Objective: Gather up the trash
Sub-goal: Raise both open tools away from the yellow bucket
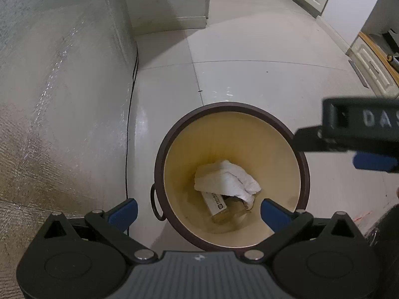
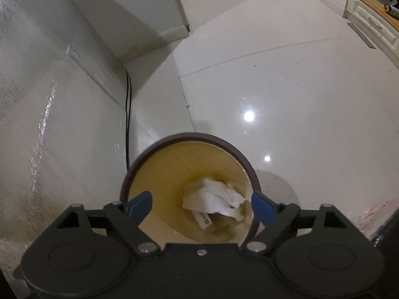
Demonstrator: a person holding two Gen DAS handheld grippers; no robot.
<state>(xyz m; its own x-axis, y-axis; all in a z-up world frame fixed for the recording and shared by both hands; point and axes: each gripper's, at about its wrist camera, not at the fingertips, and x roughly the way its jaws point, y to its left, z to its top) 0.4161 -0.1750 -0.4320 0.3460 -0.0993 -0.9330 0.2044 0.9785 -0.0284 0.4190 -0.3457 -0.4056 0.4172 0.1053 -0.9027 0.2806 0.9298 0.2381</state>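
A round waste bin with a dark brown rim (image 1: 159, 154) and cream inside stands on the floor below both grippers. It also shows in the right wrist view (image 2: 249, 167). In it lie a crumpled white tissue (image 1: 229, 178) (image 2: 214, 196) and a small box (image 1: 215, 204) (image 2: 204, 220) under the tissue. My left gripper (image 1: 199, 210) is open and empty above the bin's near edge. My right gripper (image 2: 202, 205) is open and empty above the bin. The right gripper also shows at the right edge of the left wrist view (image 1: 359, 134).
A silvery covered wall or appliance (image 1: 49, 99) stands at the left, with a black cable (image 1: 131, 114) running down beside it. The glossy white tile floor (image 2: 286, 87) spreads beyond the bin. White cabinets (image 1: 369, 64) stand far right. A pale plastic bag (image 2: 379, 211) lies at right.
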